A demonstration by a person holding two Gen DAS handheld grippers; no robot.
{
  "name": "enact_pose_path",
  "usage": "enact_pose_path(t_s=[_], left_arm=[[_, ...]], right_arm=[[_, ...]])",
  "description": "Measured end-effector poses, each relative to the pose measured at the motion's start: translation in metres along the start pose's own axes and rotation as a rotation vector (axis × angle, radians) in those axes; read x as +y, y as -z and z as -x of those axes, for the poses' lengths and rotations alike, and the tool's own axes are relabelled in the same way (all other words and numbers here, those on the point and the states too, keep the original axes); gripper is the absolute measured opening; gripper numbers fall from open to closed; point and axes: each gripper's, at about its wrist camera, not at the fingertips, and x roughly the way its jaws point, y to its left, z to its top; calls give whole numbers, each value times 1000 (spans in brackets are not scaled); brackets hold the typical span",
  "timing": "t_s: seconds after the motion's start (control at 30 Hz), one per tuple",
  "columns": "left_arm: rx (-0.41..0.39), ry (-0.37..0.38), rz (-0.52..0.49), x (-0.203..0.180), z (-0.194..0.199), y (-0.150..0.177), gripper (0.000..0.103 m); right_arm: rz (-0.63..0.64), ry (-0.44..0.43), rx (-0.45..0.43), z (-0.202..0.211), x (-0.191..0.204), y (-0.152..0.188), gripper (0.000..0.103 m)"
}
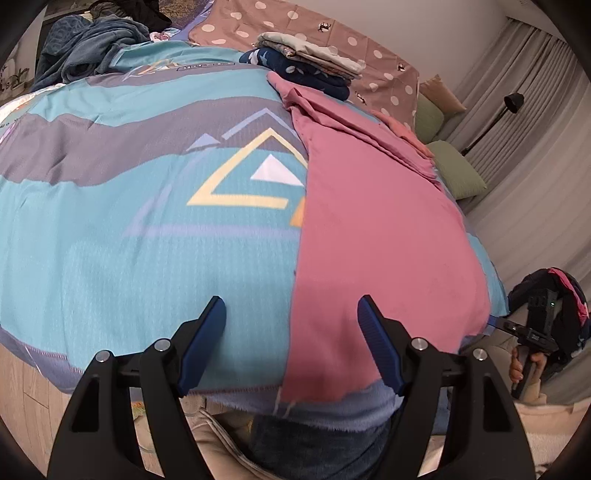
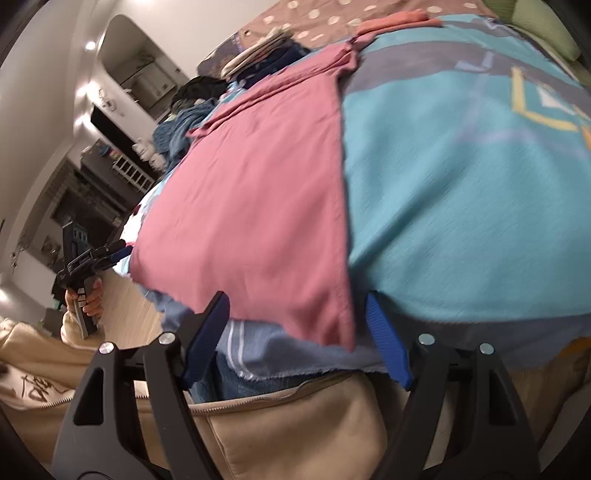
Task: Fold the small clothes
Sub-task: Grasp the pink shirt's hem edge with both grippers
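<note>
Pink cloth (image 1: 376,229) lies spread flat on the bed, over a turquoise and grey blanket (image 1: 147,229) with yellow and white triangle shapes. In the left wrist view the cloth fills the centre right of the frame, and its near edge hangs a little over the blanket edge at the bottom. In the right wrist view the same cloth fills the centre left, with one corner pointing down at the lower middle.

The left gripper (image 1: 291,310) has its blue fingers wide apart and nothing is between them; the tips hover just above the place where the pink cloth meets the blanket. The right gripper (image 2: 297,306) also has its fingers spread, and they are not pressing on anything. The lower corner of the pink cloth shows in the gap between them, but I cannot tell if the pads touch it.

At the upper centre of the left view a stack of folded clothes (image 1: 310,62) sits on the bed, beside a brown dotted sheet (image 1: 354,33). A blue bundle of laundry (image 1: 92,48) is in the upper left. Green pillows (image 1: 454,170) and a black floor lamp (image 1: 509,107) stand at the right.
</note>
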Motion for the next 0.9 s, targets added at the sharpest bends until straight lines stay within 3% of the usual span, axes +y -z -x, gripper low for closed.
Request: enact_pose_path(t_s=[0.17,0.33,0.47,0.63,0.73,0.83,0.9], left_arm=[[-5,38,18,8,11,17,75],[-16,133,49,16,15,31,73],[-2,149,50,15,12,38,71],[26,286,138,23,-3,42,66],[20,357,202,30,-12,42,54],[28,366,236,32,-21,41,40],[35,353,229,30,-21,43,18]], right_arm=[[-18,-32,-28,0,-7,3,71],[-75,-51,-77,7,-20,1,32],[-86,-78,-115,9,-21,-1,21],[-51,-73,-98,2,-15,-3,16],[-64,-72,-84,-2,-18,-3,16],[-98,-73,-60,-4,-23,-3,18],[-103,-81,-61,-4,-24,-3,19]])
